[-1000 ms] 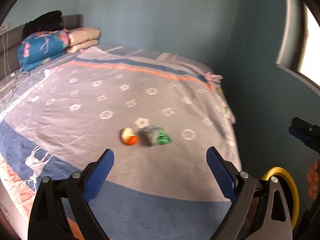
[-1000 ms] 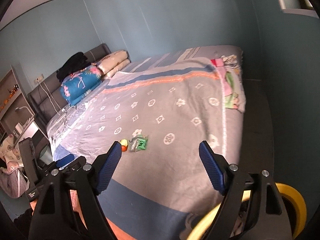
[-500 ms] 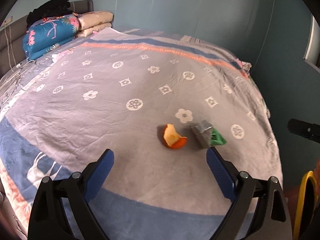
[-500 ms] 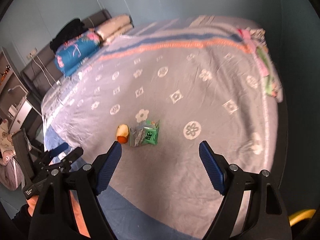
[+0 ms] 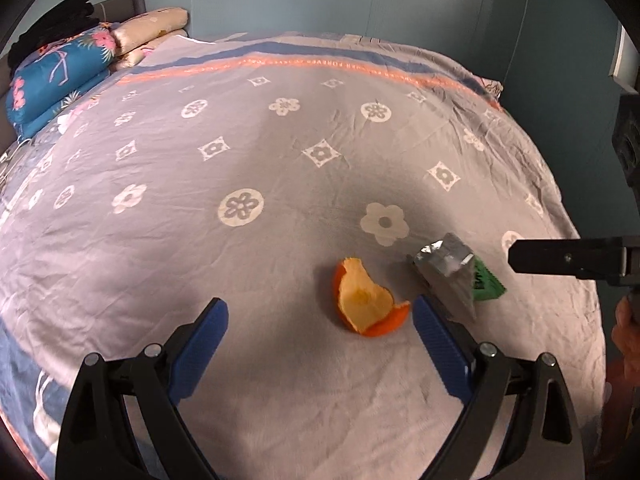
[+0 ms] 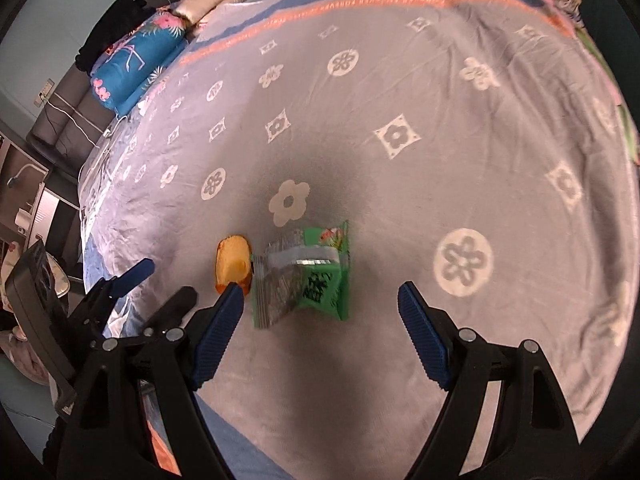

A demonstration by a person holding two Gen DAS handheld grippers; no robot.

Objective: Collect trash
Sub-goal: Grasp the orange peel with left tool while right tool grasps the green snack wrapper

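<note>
Nearer tongs (image 6: pixel 320 300), torn wrapper (image 6: pixel 306 276) (green, silver-lined)

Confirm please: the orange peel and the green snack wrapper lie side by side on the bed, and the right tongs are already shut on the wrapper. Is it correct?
Not quite. In the right wrist view the right tongs stand open above the green snack wrapper, not shut on it. The orange peel and wrapper do lie side by side on the bed.

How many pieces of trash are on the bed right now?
2: an orange peel and, just right of it, a green-and-silver wrapper, both near the bedspread's foot end. None visibly hidden.
</note>
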